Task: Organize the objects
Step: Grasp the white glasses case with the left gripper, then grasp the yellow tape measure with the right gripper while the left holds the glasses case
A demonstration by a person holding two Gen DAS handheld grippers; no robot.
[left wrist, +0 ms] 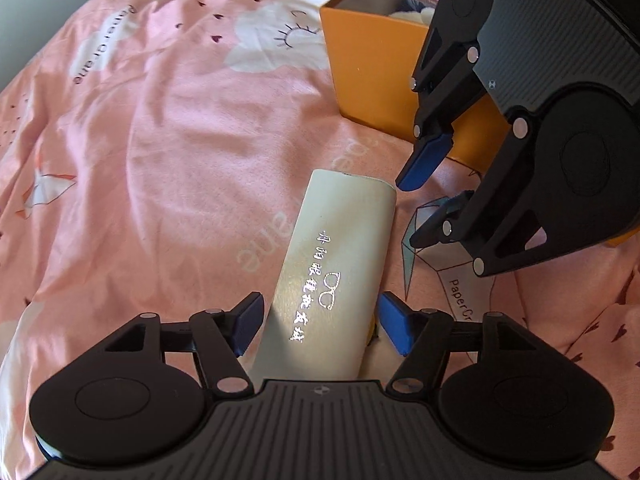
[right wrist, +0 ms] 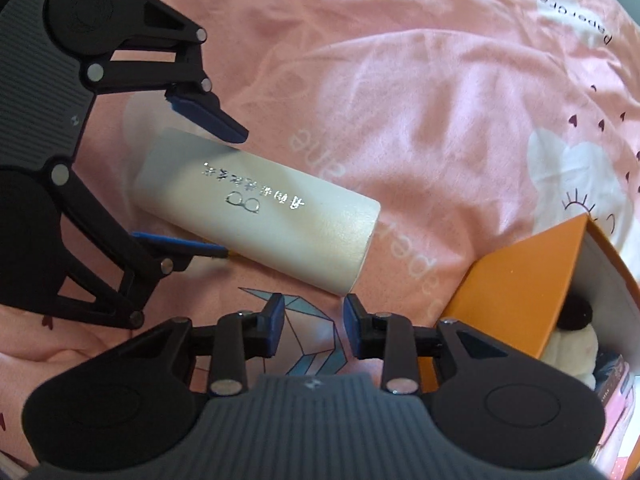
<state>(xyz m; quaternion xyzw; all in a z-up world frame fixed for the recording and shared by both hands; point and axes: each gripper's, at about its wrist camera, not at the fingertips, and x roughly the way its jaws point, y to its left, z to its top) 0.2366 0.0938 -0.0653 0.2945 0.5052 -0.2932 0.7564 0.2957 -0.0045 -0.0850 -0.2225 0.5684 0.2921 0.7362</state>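
Observation:
A cream glasses case (left wrist: 334,264) with silver lettering lies on the pink bedspread; it also shows in the right wrist view (right wrist: 260,208). My left gripper (left wrist: 320,326) is open, its blue pads on either side of the case's near end, not pressing it. My right gripper (right wrist: 314,330) is open and empty, just short of the case's other end; in the left wrist view it (left wrist: 430,200) hovers beside the case in front of the box. An open orange box (left wrist: 372,64) stands behind, also seen in the right wrist view (right wrist: 516,292).
The box holds a plush toy (right wrist: 572,340) and a pink packet (right wrist: 616,384). The rumpled pink bedspread (left wrist: 168,152) with printed clouds and paper cranes covers everything else.

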